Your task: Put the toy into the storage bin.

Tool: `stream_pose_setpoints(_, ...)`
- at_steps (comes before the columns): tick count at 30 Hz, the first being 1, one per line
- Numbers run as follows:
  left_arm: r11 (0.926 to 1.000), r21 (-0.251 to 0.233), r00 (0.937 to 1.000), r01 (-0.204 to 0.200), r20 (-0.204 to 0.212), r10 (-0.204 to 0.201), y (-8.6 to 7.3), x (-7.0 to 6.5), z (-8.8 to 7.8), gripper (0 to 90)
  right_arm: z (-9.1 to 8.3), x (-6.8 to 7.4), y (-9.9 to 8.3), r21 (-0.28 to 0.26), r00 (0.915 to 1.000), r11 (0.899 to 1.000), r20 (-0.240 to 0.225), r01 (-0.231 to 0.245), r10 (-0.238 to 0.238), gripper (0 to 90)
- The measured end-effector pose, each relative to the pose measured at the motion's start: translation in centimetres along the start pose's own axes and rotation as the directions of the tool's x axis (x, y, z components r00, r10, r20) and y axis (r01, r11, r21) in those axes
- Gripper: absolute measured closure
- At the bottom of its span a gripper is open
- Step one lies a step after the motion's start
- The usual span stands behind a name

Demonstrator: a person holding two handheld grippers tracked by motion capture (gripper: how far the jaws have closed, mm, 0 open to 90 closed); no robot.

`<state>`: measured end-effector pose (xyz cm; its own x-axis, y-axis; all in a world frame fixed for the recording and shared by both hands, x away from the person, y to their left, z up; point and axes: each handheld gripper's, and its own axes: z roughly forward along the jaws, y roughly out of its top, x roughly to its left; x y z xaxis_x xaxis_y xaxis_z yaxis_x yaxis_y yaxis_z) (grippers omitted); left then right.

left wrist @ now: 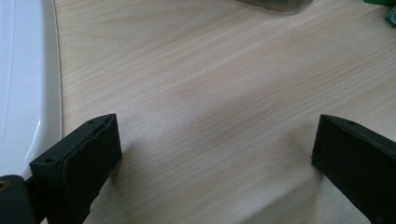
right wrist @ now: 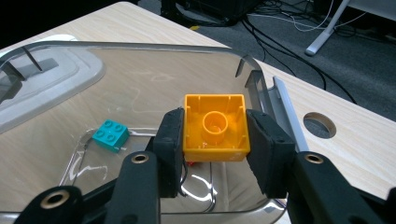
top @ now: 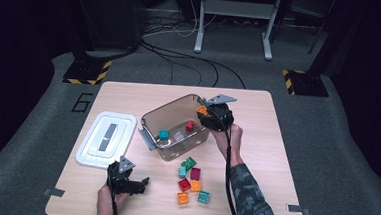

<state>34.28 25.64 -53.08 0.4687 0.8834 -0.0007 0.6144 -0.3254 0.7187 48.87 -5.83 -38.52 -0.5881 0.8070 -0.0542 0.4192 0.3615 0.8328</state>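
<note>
Step (my read): blocks going from table into the clear bin (top: pixel 177 129); one block is mid-transfer, held over the bin, not yet let go.
R gripper (right wrist: pixel 215 135): jaws clamped on the orange block (right wrist: pixel 215 127), one pad each side, hollow underside facing the cam. In high view it sits over the bin's far-right corner (top: pixel 212 111).
L gripper (left wrist: pixel 215 149): jaws spread wide, nothing btwn them, bare wood under. In high view it sits near the front-left table edge (top: pixel 133 182), just beside the white lid (top: pixel 106 138).
In bin: teal block (right wrist: pixel 110 135) and red block (top: pixel 190 125) on the floor, apart from each other.
Left on table: loose blocks (top: pixel 191 182) in front of the bin, approx 7, mixed colours.
Next move needs: spread R jaws w/ block inside the rim; then back out upward before heading to the pile.
Edges: bin wall and latch (right wrist: pixel 285 112) close by R jaws; rim is the thing to miss.
Open room: bin floor mostly bare; clear wood btwn L gripper and pile, so L has a free run to the pile.
</note>
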Motion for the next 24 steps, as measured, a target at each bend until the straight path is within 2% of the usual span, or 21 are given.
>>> stream_pose_setpoints(4,1.0,0.0,1.0,-0.001,0.0,0.001,0.0,0.0,0.0,1.1,0.3,0.1,0.0,0.02,1.0,1.0,-0.005,0.001,0.0,55.0)
stream_pose_setpoints(9,1.0,0.0,1.0,0.0,0.001,0.0,0.0,0.0,0.0,1.1,-0.4,0.3,-0.1,0.007,0.9998,1.0,0.019,0.002,-0.002,29.8)
stream_pose_setpoints(14,1.0,0.0,1.0,0.001,0.001,-0.001,0.0,0.0,0.0,1.2,-1.8,0.4,-0.6,-0.017,0.9999,1.0,0.015,-0.002,0.002,16.2)
stream_pose_setpoints(19,1.0,0.0,1.0,0.001,0.001,-0.001,0.0,0.0,0.0,1.2,-3.5,0.3,-2.0,-0.037,0.9999,0.999,-0.008,-0.016,0.015,9.7)
stream_pose_setpoints(24,1.0,0.0,1.0,0.002,0.0,-0.002,0.0,0.0,0.0,1.2,-4.6,0.3,-3.7,-0.033,0.999,0.999,-0.021,-0.04,0.039,6.3)
